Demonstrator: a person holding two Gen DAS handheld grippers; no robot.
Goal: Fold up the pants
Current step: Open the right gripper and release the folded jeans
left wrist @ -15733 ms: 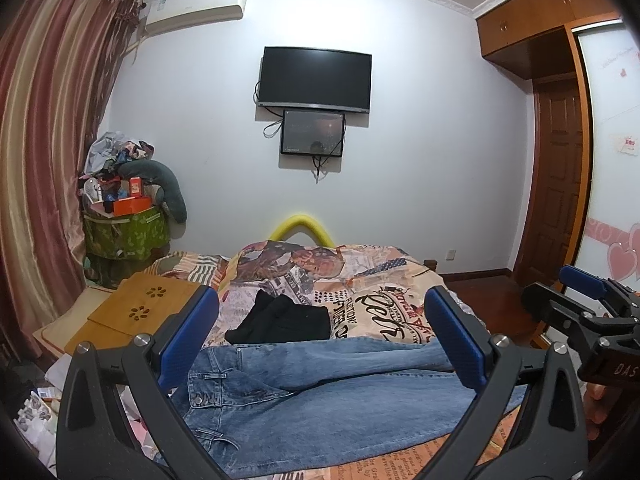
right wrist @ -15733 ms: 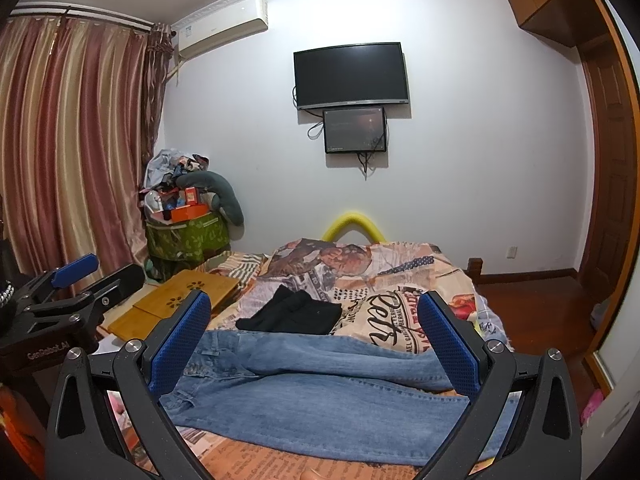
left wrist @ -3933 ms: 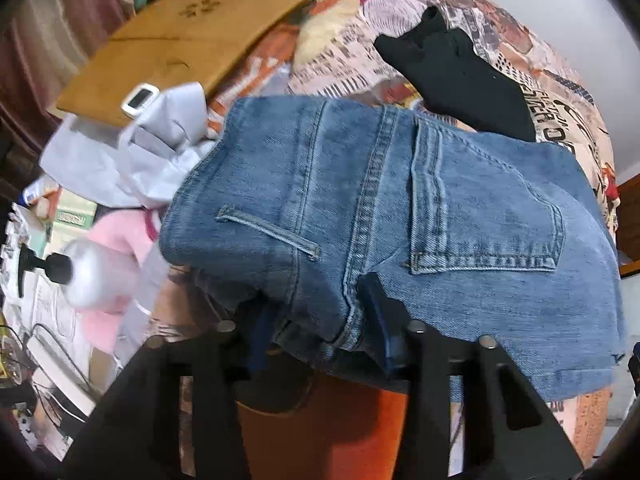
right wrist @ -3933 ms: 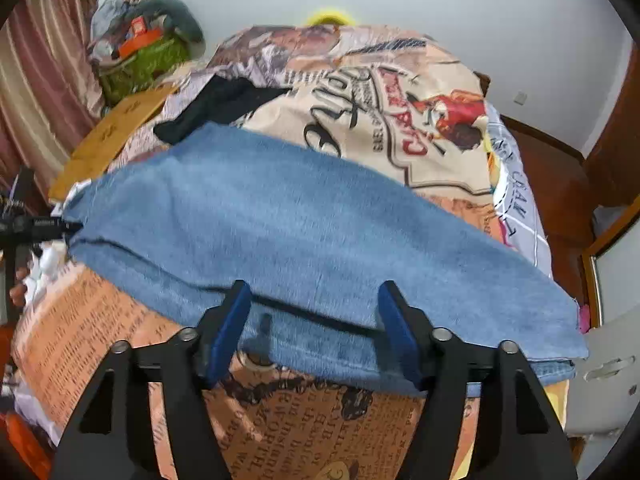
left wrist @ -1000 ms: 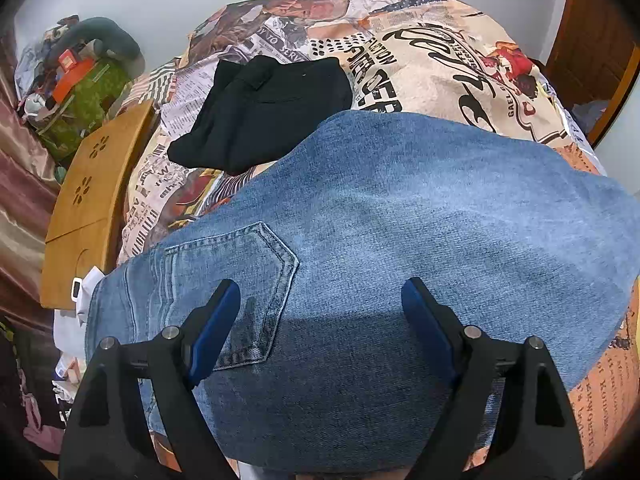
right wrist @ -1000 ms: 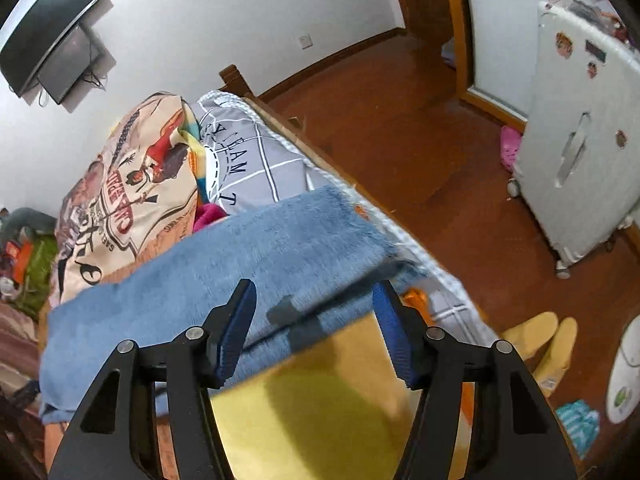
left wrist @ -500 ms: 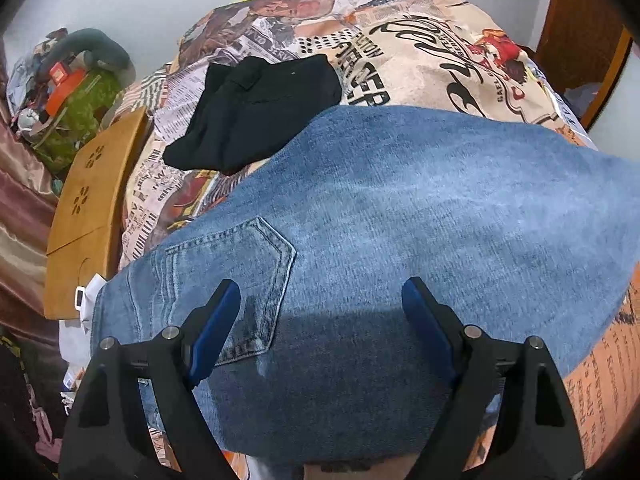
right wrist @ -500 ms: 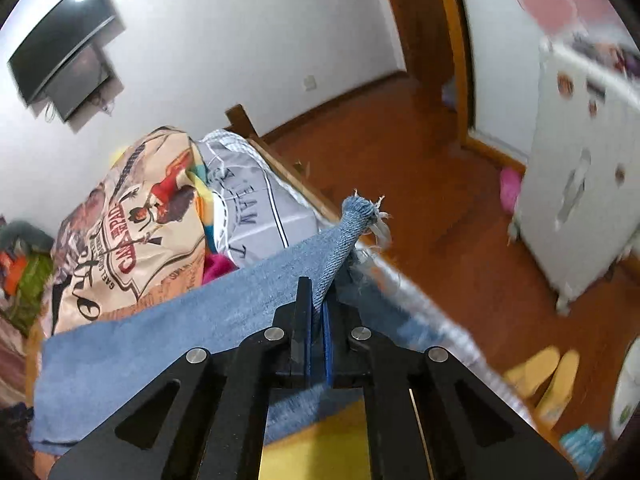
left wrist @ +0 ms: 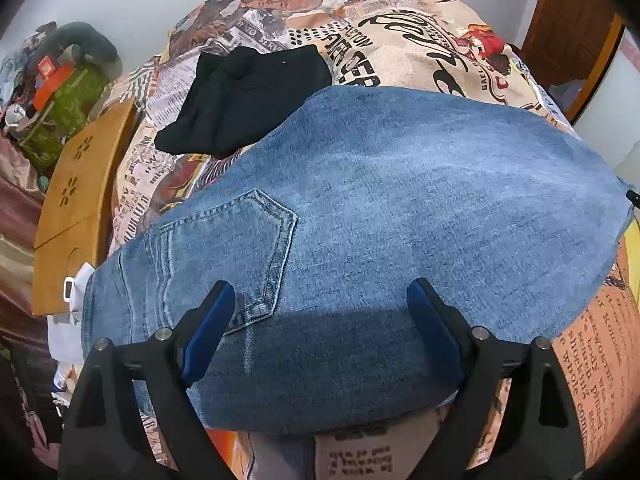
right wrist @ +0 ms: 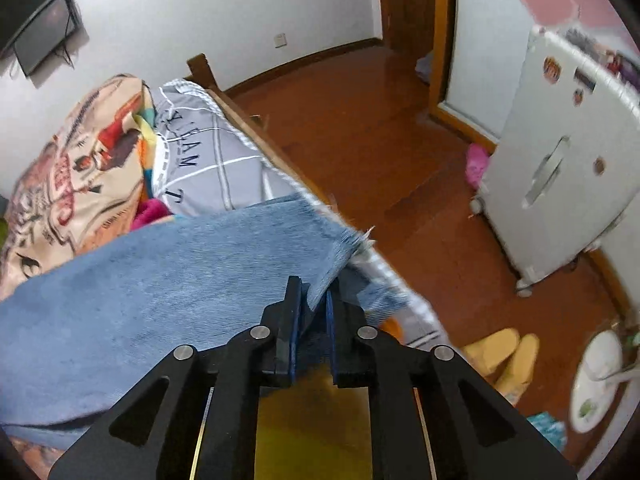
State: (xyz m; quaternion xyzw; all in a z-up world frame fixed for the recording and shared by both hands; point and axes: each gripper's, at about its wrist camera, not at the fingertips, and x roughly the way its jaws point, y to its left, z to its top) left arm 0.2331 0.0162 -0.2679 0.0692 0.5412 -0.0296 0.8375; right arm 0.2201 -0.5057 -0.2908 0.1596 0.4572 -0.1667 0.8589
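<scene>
While the jeans lie across the bed, both grippers hang over them.
Jeans [left wrist: 400,208]: blue denim spread over the patterned bedspread [left wrist: 420,32], back pocket facing up, leg ends reaching the bed's edge.
Left gripper [left wrist: 320,320]: spread wide above the seat of the jeans, its jaws just widened further, nothing pinched between them.
Right gripper [right wrist: 314,316]: clenched on the frayed hem of a leg, jaws just eased slightly, denim between the pads.
Black garment [left wrist: 248,96]: folded on the bed, just beyond the jeans.
</scene>
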